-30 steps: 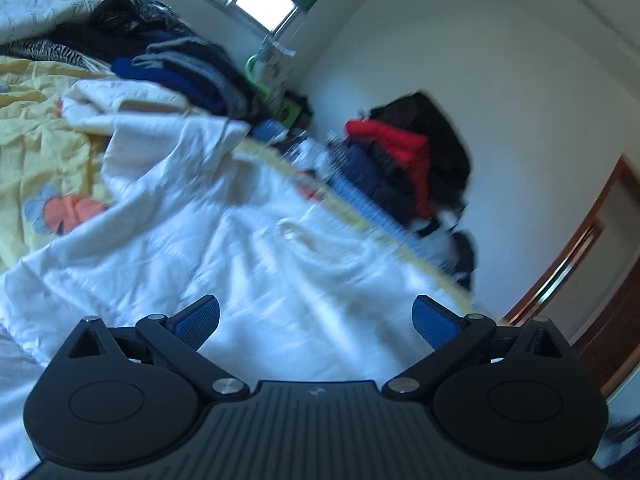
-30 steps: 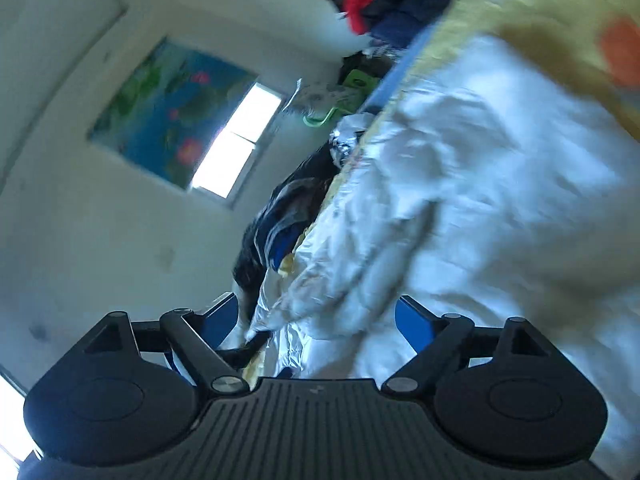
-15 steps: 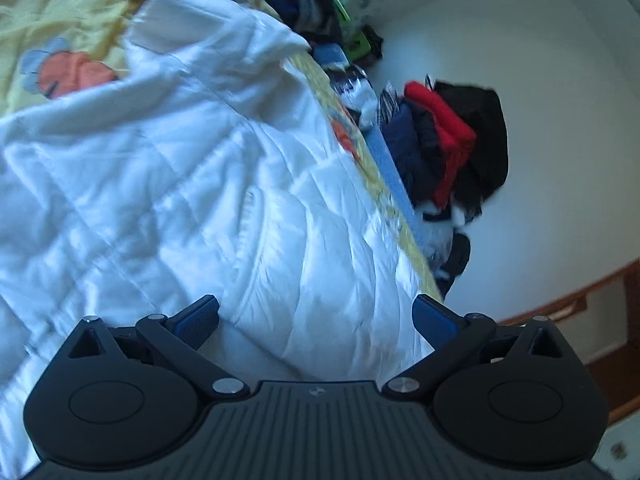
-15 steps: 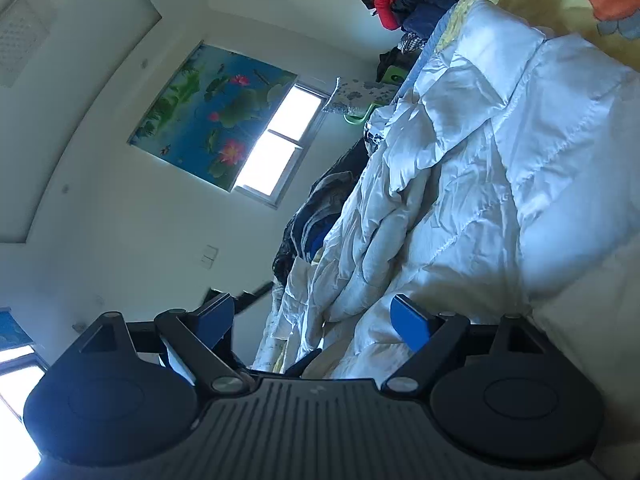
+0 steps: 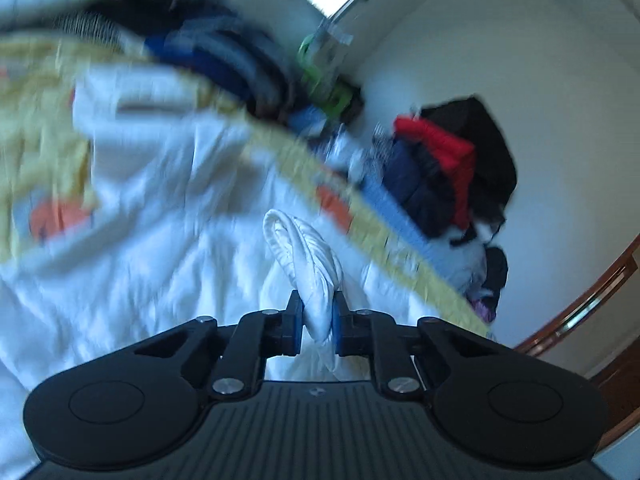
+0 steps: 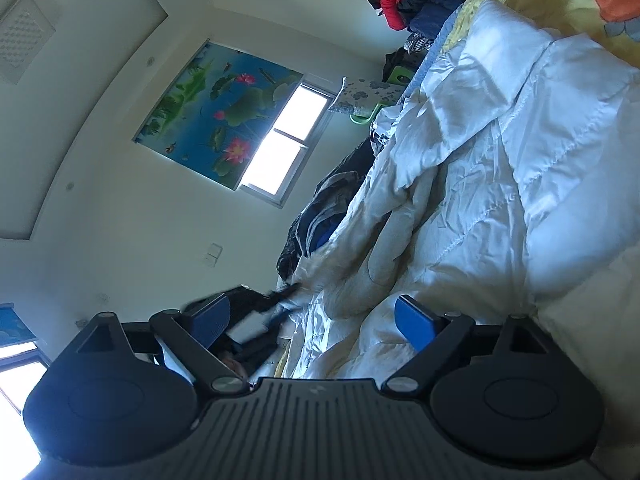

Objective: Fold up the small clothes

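A white quilted jacket [image 5: 168, 248] lies spread over the bed. My left gripper [image 5: 316, 322] is closing on a raised fold [image 5: 308, 256] of it, and both blue pads press on the fabric. In the right wrist view the same white jacket [image 6: 500, 184] fills the right side, rumpled along its edge. My right gripper [image 6: 312, 314] is opening, its jaws stand wide, and the jacket's edge lies ahead between the fingers without the pads touching it. A dark blurred shape [image 6: 256, 304] with some blue sits at the jacket's far edge.
A yellow printed bedsheet [image 5: 44, 152] lies under the jacket. Dark and blue clothes [image 5: 224, 52] are piled at the bed's far side. Red and black garments [image 5: 444, 152] are heaped against the wall. A wooden door frame [image 5: 592, 300] stands right, and a window [image 6: 284, 140] is beyond.
My left gripper went from wide open to shut on a fold of the white jacket and rose, its view swinging up. The right gripper's view barely shifted.
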A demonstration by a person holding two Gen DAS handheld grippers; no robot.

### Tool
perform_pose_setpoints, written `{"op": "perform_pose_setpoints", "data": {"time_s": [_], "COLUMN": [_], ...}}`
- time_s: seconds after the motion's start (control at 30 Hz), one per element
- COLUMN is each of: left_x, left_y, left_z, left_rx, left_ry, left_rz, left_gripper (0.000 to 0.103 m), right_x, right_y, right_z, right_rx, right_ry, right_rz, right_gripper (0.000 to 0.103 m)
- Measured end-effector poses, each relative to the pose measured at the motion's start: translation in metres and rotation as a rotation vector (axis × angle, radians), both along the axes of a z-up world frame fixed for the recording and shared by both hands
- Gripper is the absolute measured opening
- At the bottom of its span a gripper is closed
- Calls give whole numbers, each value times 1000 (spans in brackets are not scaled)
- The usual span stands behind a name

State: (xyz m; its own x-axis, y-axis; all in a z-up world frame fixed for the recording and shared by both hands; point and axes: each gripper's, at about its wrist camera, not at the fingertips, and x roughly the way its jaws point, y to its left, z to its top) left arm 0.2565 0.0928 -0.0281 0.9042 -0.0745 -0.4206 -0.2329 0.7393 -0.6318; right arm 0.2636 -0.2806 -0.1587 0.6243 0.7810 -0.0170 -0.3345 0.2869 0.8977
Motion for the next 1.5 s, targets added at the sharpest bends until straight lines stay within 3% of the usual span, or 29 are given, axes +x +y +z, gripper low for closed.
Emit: {"op": "perform_pose_setpoints", "data": {"time_s": [0.07, 0.23, 0.37, 0.5, 0.57, 0.63, 0.7, 0.83, 0.87, 0.93, 1.07, 1.23, 1.37, 1.5], "left_x": [-5, 3, 9, 8, 4, 0, -3, -2, 0, 2, 3, 7, 9, 10], "left_y": [6, 18, 17, 6, 10, 18, 22, 12, 9, 7, 4, 2, 2, 0], "left_z": [2, -39, -68, -80, -83, -87, -90, -84, -82, -81, -80, -79, -79, -78], "left_rx": [20, 30, 59, 138, 95, 19, -22, 34, 54, 71, 100, 112, 122, 143], "left_ry": [-16, 123, 176, 110, 73, 31, 3, -15, -9, 0, 10, 12, 15, 21], "left_rz": [6, 17, 20, -32, -42, -62, -78, -116, -120, -122, -125, -137, -140, -139], "left_gripper": [14, 14, 14, 16, 27, 36, 44, 64, 65, 65, 65, 67, 67, 67], "right_x": [0, 1, 2, 2, 2, 1, 5, 38, 55, 100, 161, 192, 185, 181], "right_y": [0, -3, -4, -4, -5, -4, -1, 8, 10, 11, 0, -16, -27, -21], "right_z": [0, -3, -3, -5, -4, 9, 38, 105, 115, 122, 107, 58, 41, 46], "right_rx": [5, 8, 14, 20, 16, -44, -87, -181, -218, -313, -512, -558, -495, -545], "right_ry": [1, 1, 2, 3, 14, 61, 37, -144, -155, -84, 46, 261, 209, 187], "right_rz": [-1, 0, 1, 0, -6, -16, -21, -33, -43, -94, -243, -249, -264, -259], "right_gripper": [93, 93, 93, 93, 92, 90, 92, 102, 102, 101, 98, 92, 90, 93]}}
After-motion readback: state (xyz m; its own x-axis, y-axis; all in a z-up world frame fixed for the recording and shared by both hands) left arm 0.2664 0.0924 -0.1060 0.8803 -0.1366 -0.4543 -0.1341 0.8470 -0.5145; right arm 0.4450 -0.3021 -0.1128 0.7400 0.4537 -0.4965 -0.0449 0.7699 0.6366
